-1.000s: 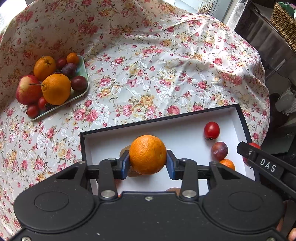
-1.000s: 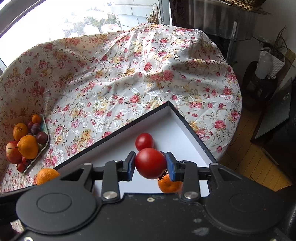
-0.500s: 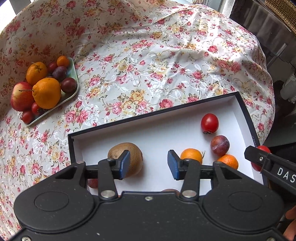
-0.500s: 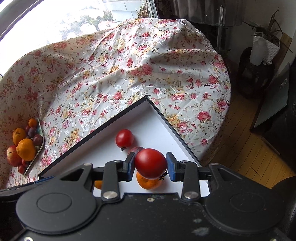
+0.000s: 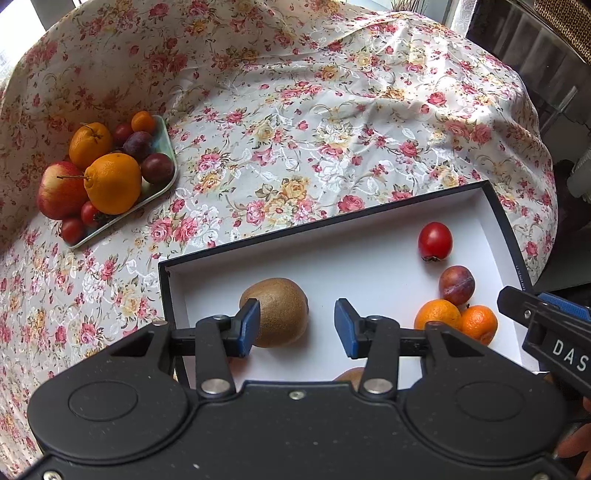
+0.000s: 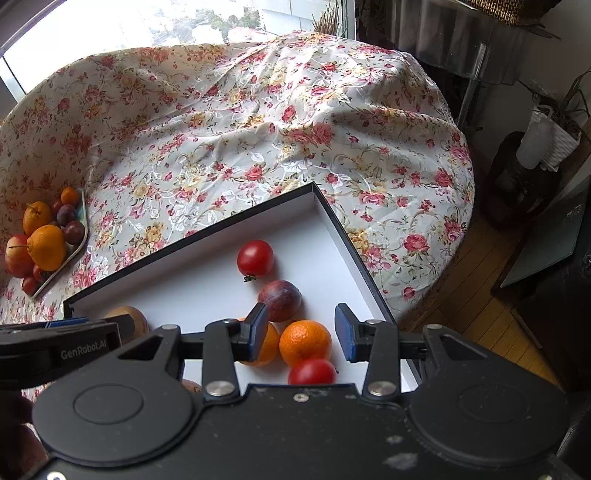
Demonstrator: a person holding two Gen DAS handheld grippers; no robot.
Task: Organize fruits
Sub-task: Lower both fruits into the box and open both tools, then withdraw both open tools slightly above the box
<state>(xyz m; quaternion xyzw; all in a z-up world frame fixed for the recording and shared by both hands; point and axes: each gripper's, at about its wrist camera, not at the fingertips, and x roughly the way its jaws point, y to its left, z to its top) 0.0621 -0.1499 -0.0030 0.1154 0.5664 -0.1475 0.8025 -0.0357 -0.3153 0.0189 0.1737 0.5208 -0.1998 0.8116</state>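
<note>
Bright daylight from the blown-out window [image 6: 155,26] casts soft shadows; both views are sharp, with fisheye-bent edges.

A cloth-draped tabletop [image 5: 314,122] carries two things: a tray [image 5: 168,147] at the far left and a shallow box [image 5: 369,218] at the near right, well apart. The tray is heaped with an apple [image 5: 59,190] at its near-left end, two oranges [image 5: 112,182] behind and beside it, plums [image 5: 157,168] to the right and cherry tomatoes [image 5: 72,230] at the near edge. In the box, a kiwi [image 5: 282,314] lies toward the left end. At the right end a tomato [image 6: 255,258] lies farthest, a plum [image 6: 279,300] just nearer, then two mandarins [image 6: 304,341] touching side by side, and a second tomato [image 6: 312,372] nearest, against the right mandarin.
</note>
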